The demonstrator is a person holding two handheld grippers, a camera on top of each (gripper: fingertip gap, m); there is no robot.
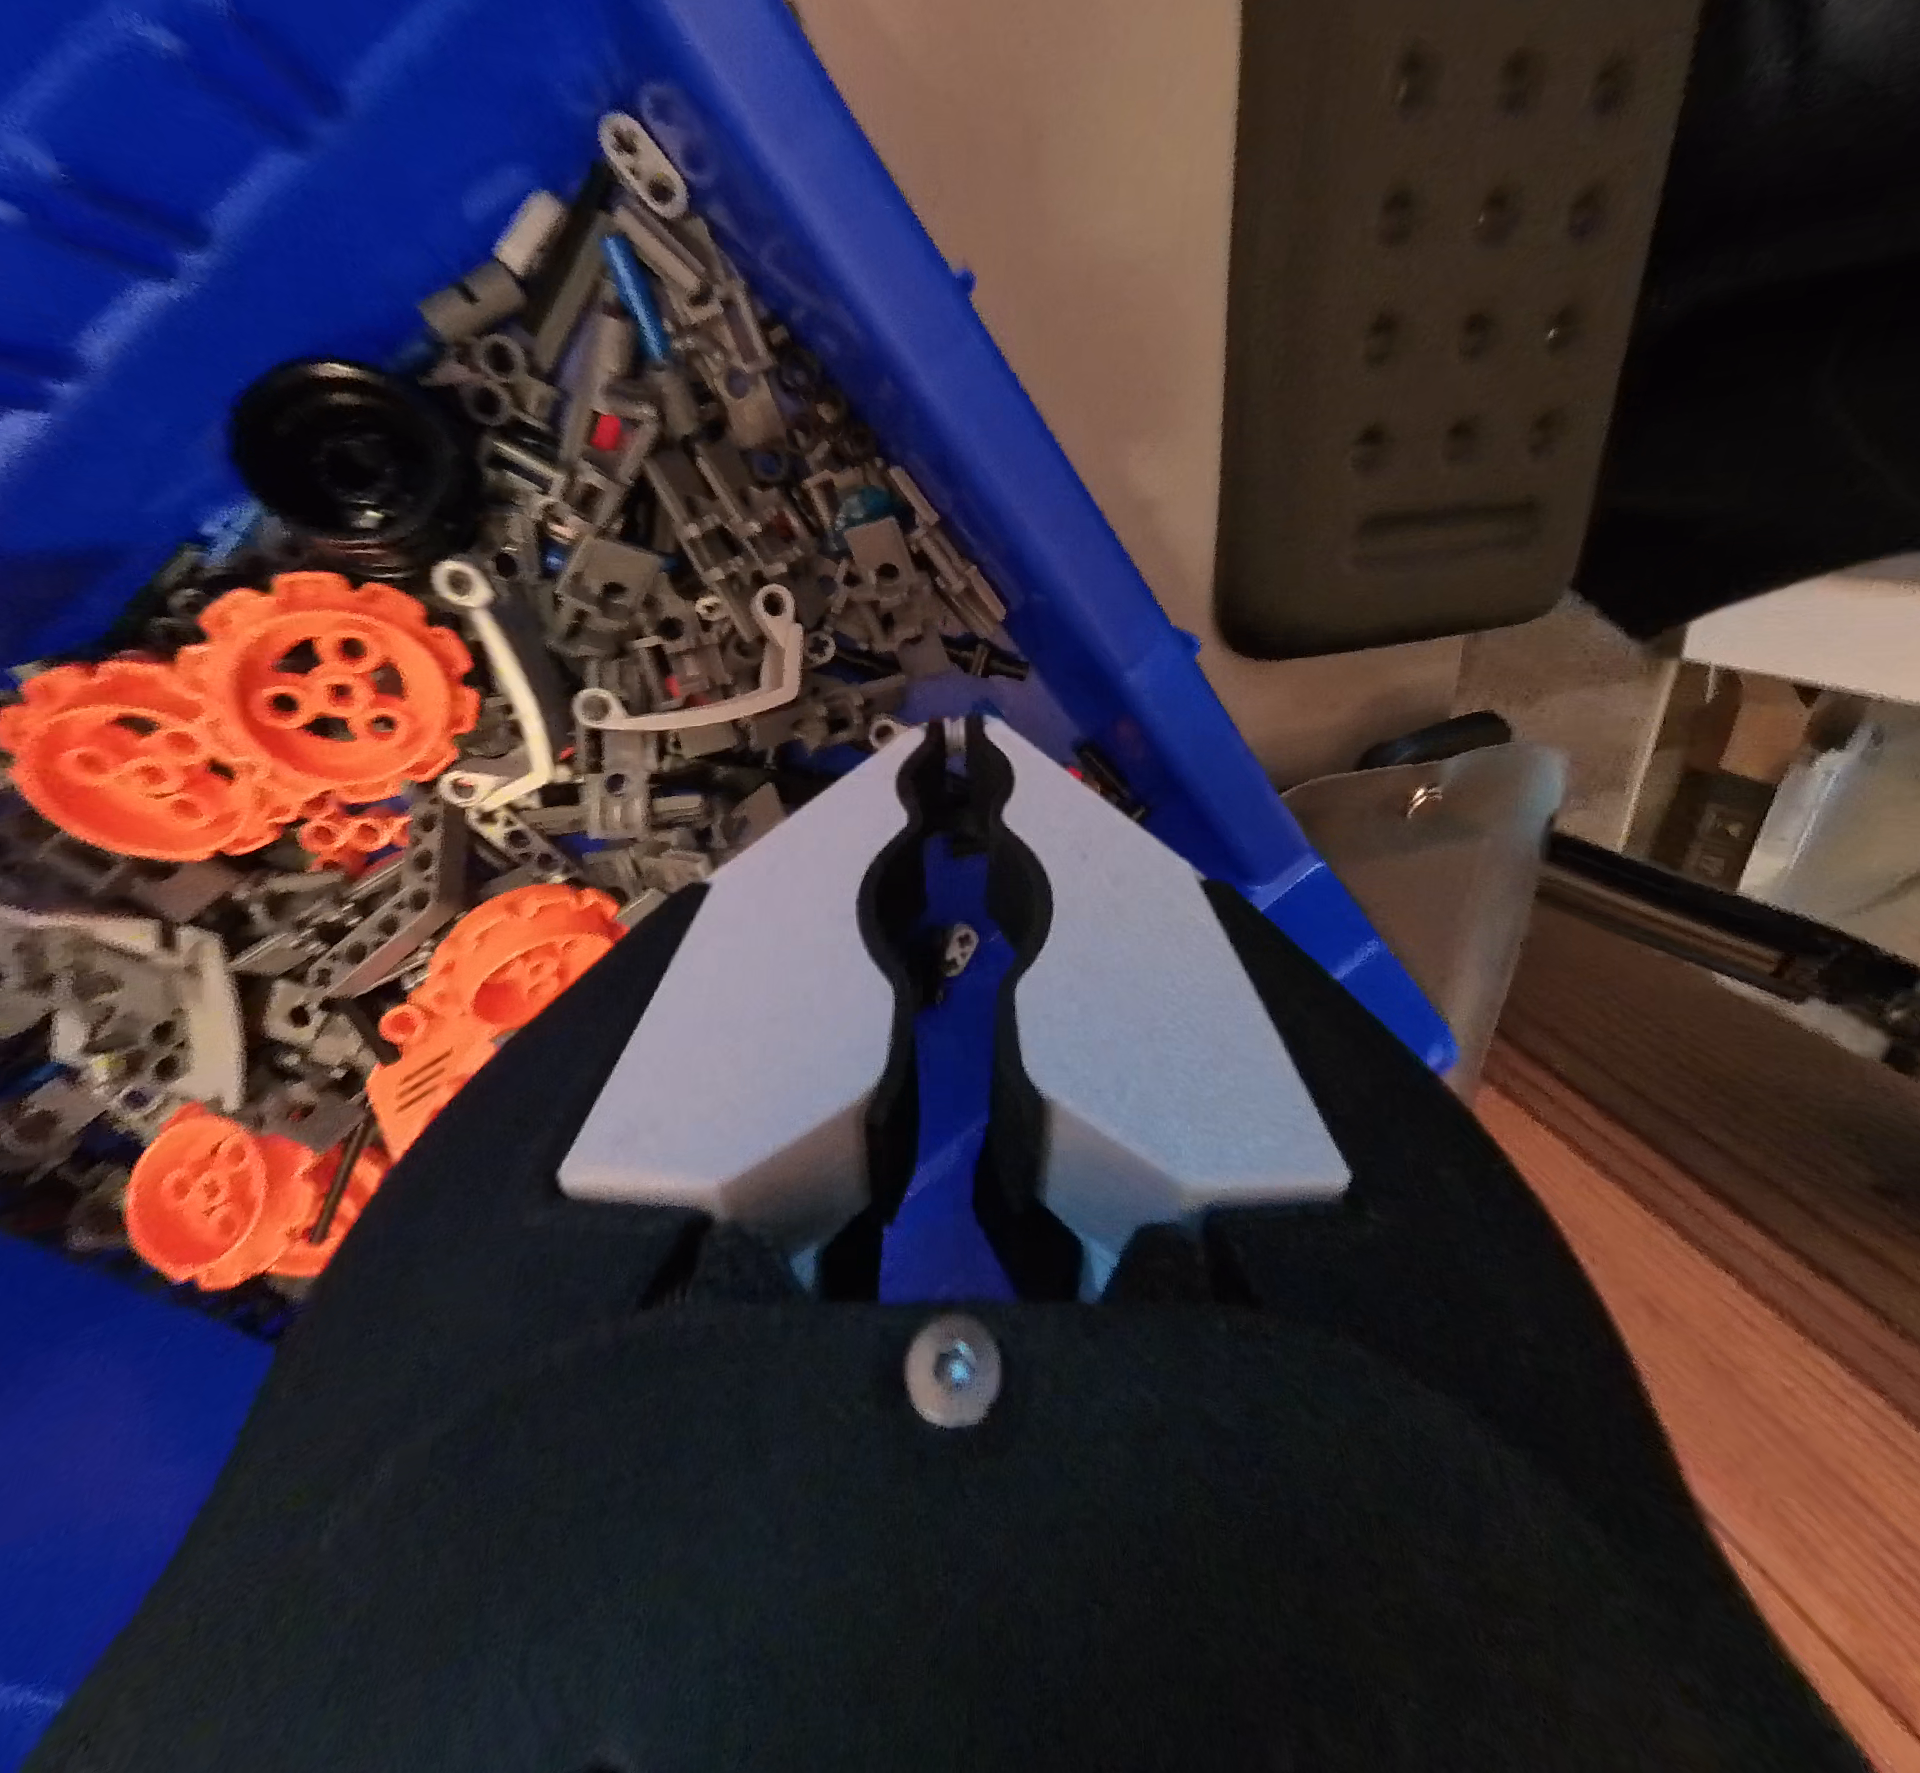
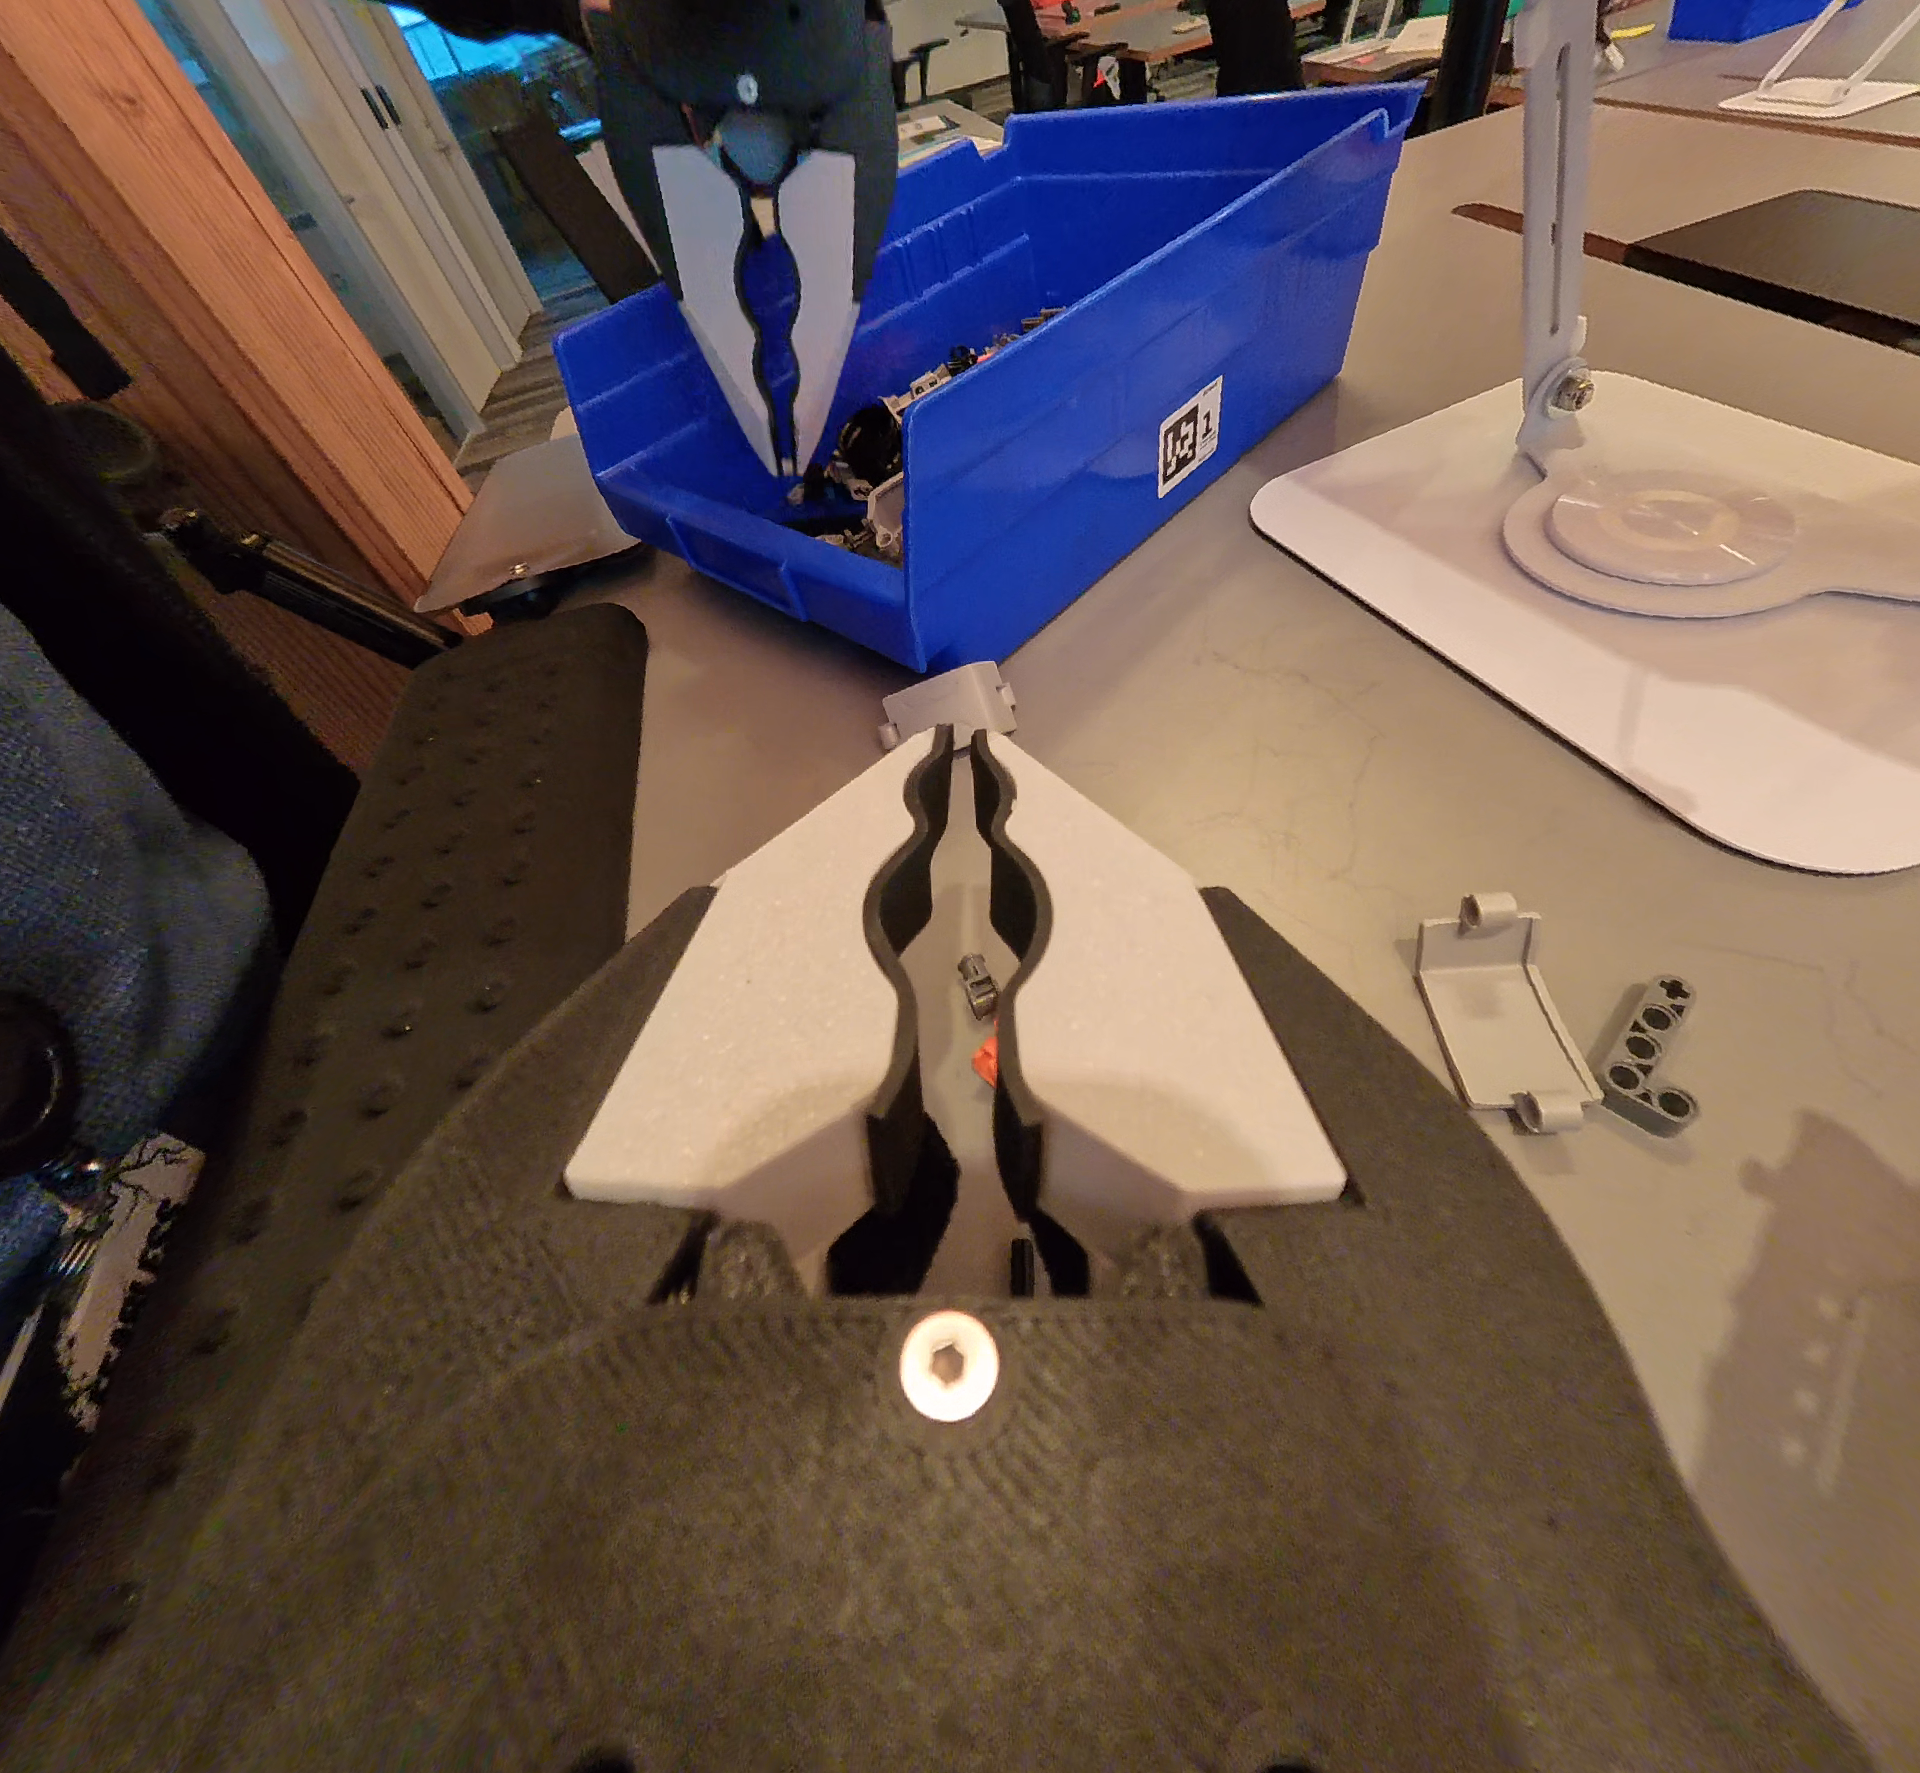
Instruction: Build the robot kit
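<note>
A grey curved panel piece was pinched at the nearly closed tips of the right gripper, above the table. The left gripper, tips together (grip unclear), was lowered into the blue bin, presumably for picking.

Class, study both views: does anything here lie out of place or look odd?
Yes. Most building pieces sit inside the blue bin, yet a curved grey panel and a grey angled beam lie loose on the table. The right gripper pinches another grey piece outside the bin.
</note>
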